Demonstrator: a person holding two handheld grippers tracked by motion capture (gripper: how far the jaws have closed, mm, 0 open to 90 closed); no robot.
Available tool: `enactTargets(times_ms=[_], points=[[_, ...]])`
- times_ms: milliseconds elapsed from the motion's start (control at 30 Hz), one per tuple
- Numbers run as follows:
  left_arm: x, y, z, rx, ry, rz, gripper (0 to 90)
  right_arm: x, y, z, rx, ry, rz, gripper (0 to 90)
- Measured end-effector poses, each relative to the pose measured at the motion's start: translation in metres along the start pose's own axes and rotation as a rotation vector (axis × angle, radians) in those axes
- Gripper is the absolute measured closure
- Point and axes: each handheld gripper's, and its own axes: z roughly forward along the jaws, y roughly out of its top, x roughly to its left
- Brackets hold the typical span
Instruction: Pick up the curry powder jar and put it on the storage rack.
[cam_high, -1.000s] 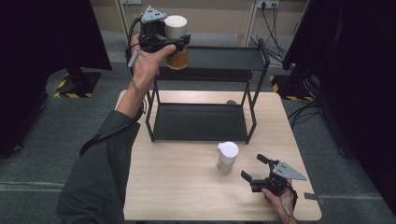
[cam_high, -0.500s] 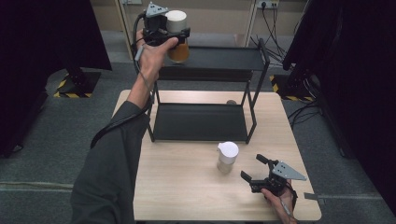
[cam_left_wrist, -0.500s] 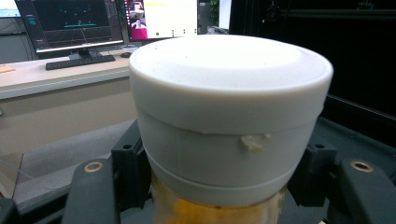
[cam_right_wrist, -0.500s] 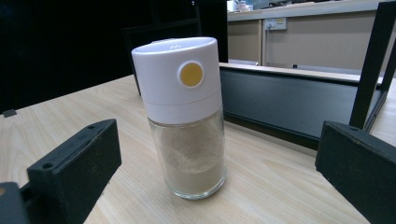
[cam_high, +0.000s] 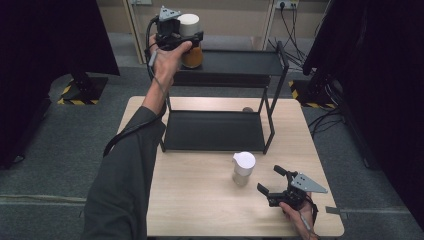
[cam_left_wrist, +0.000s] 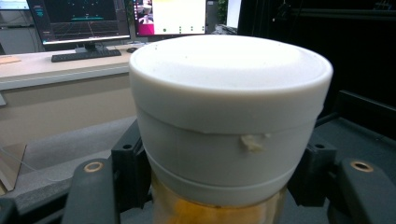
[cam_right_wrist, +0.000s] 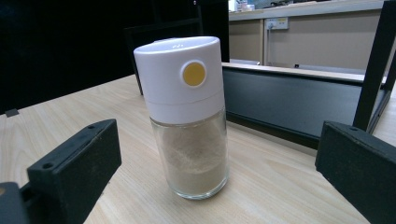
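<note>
My left gripper is raised over the left end of the black rack's top shelf, jaws pinching a white-capped jar of amber contents just under its cap. My right gripper rests low on the wooden surface, jaws spread, facing a spice shaker that stands upright near the rack's bottom shelf.
</note>
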Motion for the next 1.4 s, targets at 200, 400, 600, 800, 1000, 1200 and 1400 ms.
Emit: enactTargets(times_ms=[200, 400, 600, 800, 1000, 1200, 1400], points=[[-0.003, -0.001, 0.001, -0.005, 0.003, 0.017, 35.5, 0.000, 0.000, 0.000, 0.000, 0.000, 0.001, 0.7], [-0.004, -0.003, 0.001, -0.011, 0.008, 0.013, 35.3, 0.000, 0.000, 0.000, 0.002, 0.001, -0.001, 0.7], [-0.009, -0.003, 0.000, -0.012, 0.030, -0.019, 25.5, 0.000, 0.000, 0.000, -0.001, 0.002, 0.000, 0.6], [-0.016, 0.003, -0.002, 0.021, 0.044, -0.024, 9.0, 0.001, 0.000, 0.000, 0.000, 0.001, -0.002, 0.6], [-0.023, -0.001, -0.011, -0.003, 0.059, -0.040, 2.2, 0.001, 0.000, 0.000, 0.002, 0.002, -0.001, 0.7], [-0.022, -0.007, -0.019, -0.008, 0.037, -0.063, 1.0, 0.001, 0.000, 0.000, 0.004, 0.002, -0.001, 0.7], [-0.023, -0.013, -0.029, -0.019, 0.008, -0.058, 0.7, 0.001, 0.000, 0.000, 0.004, 0.001, 0.000, 0.7]])
